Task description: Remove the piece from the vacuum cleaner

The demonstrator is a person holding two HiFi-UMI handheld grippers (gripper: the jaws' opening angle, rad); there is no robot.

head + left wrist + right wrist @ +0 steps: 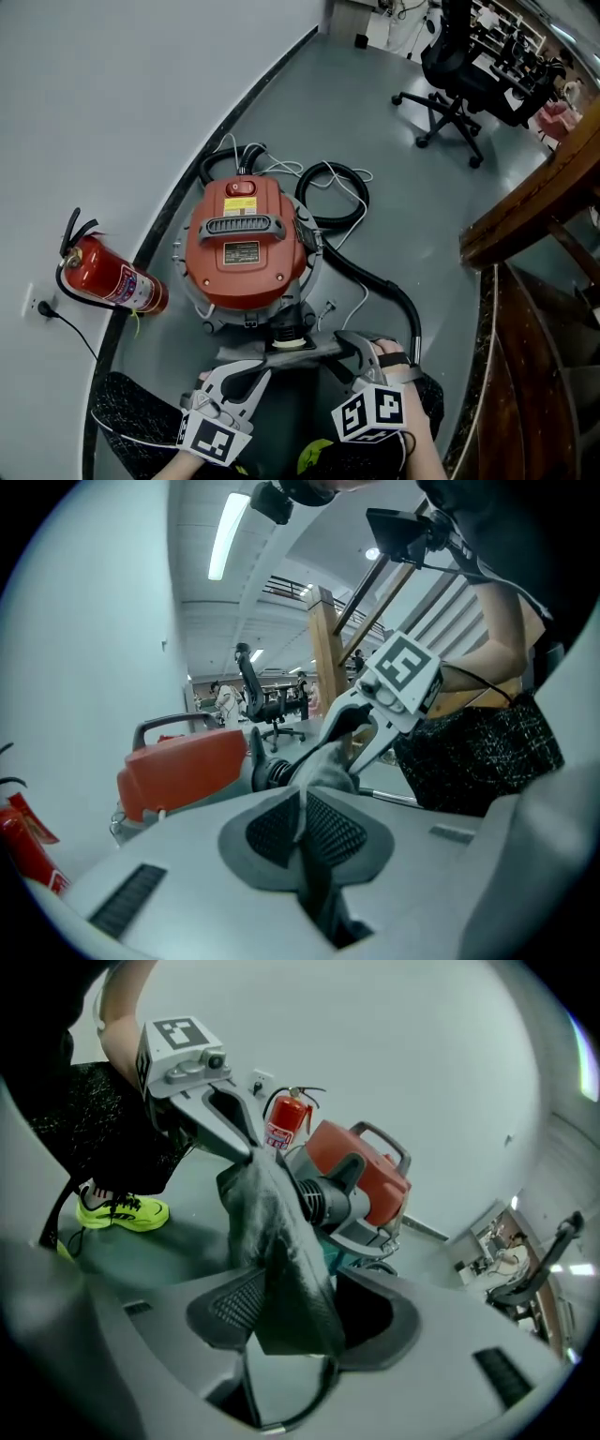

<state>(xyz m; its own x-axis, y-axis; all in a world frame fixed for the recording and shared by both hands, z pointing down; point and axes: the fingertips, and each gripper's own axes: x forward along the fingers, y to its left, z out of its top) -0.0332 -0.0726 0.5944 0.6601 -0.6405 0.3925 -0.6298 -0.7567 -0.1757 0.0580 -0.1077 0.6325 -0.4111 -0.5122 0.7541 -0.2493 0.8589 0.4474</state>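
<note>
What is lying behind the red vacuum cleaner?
A looped black hose and a thin white cord lie on the floor behind the vacuum cleaner. Its red body covers where they join it.

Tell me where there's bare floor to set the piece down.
Bare floor lies beyond the hose, toward the chair. Crowded: between extinguisher and vacuum, and in front of it, around the piece, left gripper and right gripper.

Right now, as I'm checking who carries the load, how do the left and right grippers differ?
The left gripper is clamped shut on the grey piece; the right gripper has its jaws apart, the piece between them. In the head view the left gripper is at the piece's left end, the right gripper at its right end. Both reach toward the vacuum cleaner.
</note>
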